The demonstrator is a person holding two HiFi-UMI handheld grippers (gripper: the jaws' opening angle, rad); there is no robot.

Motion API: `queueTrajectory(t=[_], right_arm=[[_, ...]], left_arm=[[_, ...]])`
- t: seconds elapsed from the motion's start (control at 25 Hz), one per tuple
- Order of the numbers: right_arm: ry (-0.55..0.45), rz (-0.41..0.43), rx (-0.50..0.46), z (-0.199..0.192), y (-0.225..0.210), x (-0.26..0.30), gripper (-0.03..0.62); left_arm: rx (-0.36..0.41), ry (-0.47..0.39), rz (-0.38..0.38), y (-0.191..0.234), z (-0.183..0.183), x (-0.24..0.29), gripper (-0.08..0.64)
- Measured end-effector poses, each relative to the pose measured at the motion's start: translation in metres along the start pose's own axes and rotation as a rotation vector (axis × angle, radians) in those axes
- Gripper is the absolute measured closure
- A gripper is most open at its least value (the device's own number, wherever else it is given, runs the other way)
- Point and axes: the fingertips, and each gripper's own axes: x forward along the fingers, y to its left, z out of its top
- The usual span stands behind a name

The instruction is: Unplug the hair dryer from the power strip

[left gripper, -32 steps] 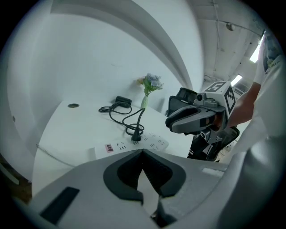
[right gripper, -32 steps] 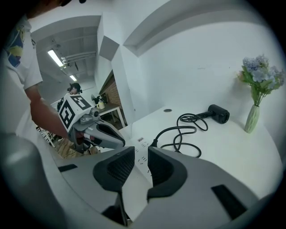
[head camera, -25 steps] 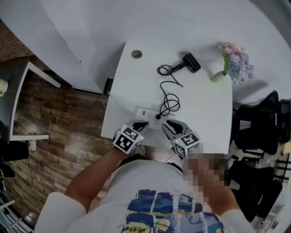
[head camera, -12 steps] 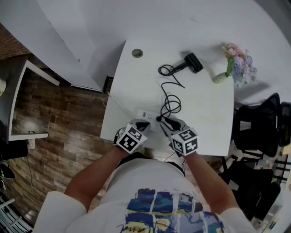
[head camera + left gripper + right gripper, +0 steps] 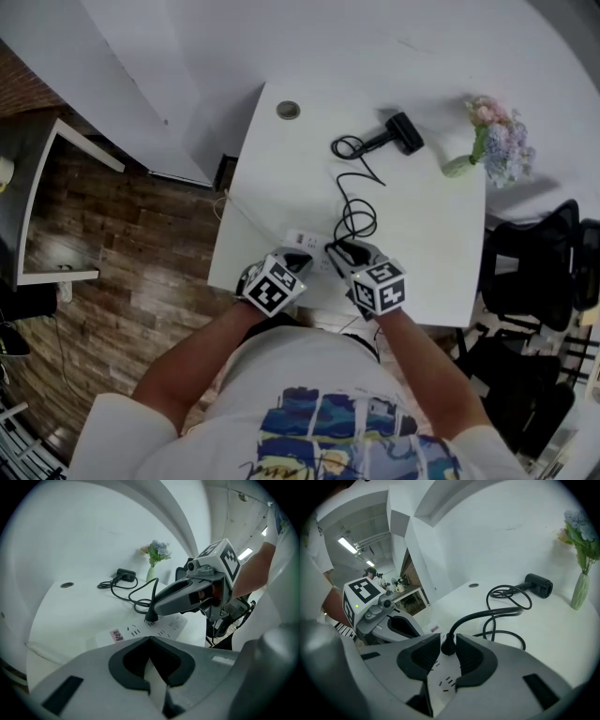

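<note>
A white power strip [image 5: 303, 238] lies near the front edge of the white table [image 5: 422, 244]. A black plug [image 5: 449, 647] stands in it. Its cord loops back to the black hair dryer [image 5: 405, 133] at the far side. My right gripper [image 5: 449, 641] has a jaw on each side of the plug; the jaws are opening and a thin gap shows at the pads. My left gripper [image 5: 292, 259] is shut, its tips over the strip's left end [image 5: 136, 632]. Whether it presses on the strip I cannot tell.
A vase of flowers [image 5: 495, 148] stands at the table's far right corner. A round cable hole [image 5: 289, 110] sits at the far left. Black office chairs [image 5: 539, 272] crowd the right side. Wood floor [image 5: 131, 253] lies to the left.
My right gripper has moved forward and left until its jaws stand around the plug. The left gripper has stayed at the strip's left end.
</note>
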Motion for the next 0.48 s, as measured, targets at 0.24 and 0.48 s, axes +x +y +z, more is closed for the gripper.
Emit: queueTrajectory(t=[0.24, 0.48], right_arm=[[0.000, 0.003, 0.004, 0.0015, 0.0013, 0.0075, 0.500], [-0.004, 0.001, 0.019, 0.0023, -0.0013, 0.0097, 0.512]], left_arm=[[0.014, 0.005, -0.009, 0.0001, -0.0002, -0.0003, 0.558], [0.017, -0.005, -0.033, -0.0005, 0.0004, -0.0001, 0.558]])
